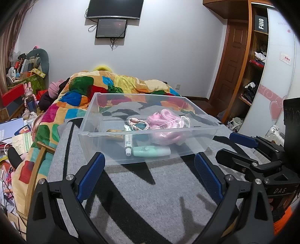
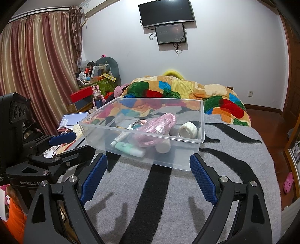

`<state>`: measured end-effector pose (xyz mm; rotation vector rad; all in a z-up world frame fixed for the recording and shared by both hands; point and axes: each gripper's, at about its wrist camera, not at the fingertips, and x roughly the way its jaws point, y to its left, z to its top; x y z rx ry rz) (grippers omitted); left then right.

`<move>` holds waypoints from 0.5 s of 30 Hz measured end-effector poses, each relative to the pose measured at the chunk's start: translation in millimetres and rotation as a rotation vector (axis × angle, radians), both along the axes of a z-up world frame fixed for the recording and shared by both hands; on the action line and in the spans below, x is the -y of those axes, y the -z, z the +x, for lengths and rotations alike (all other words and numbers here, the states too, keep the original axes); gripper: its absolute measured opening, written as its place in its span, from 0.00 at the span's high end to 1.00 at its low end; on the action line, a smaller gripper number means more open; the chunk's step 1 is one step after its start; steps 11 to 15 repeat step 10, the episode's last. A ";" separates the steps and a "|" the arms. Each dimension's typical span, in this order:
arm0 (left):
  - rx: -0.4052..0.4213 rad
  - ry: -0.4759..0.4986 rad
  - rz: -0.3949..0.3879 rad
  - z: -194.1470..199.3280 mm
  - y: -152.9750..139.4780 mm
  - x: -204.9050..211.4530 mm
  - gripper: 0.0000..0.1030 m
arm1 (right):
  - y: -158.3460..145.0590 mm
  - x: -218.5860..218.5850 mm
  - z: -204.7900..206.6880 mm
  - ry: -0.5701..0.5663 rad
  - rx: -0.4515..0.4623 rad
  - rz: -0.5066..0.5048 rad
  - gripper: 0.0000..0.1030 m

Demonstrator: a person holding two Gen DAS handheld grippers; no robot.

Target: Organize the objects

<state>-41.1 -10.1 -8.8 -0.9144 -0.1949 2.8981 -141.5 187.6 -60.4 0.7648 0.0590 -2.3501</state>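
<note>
A clear plastic bin [image 1: 105,150] stands on the grey and black striped blanket [image 1: 142,191]; it also shows in the right wrist view [image 2: 168,161]. Inside lie a pink cord bundle [image 1: 165,122], a mint green bottle [image 1: 151,151], a white tube [image 1: 128,144], a braided keyring [image 1: 137,123] and a white tape roll [image 2: 188,129]. My left gripper [image 1: 149,159] is open and empty, just short of the bin's near wall. My right gripper [image 2: 148,161] is open and empty, also just short of the bin. Each gripper shows at the edge of the other's view.
A colourful quilt [image 1: 112,84] is heaped on the bed behind the bin. Cluttered boxes and toys [image 1: 28,75] stand at the left, curtains [image 2: 37,65] beyond. A wooden door [image 1: 232,62] and wardrobe shelves [image 1: 256,62] are at the right. Screens [image 1: 114,9] hang on the wall.
</note>
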 end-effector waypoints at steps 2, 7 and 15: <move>0.001 0.002 0.001 -0.1 0.2 -0.2 0.06 | 0.0 -0.1 -0.1 0.000 0.002 0.000 0.14; -0.009 0.001 0.000 1.0 -0.9 0.0 0.06 | 0.5 -0.1 -0.9 0.000 0.004 0.001 0.14; -0.009 -0.005 0.004 1.5 -1.1 1.7 0.06 | 0.8 0.0 -0.8 0.000 0.005 0.002 0.14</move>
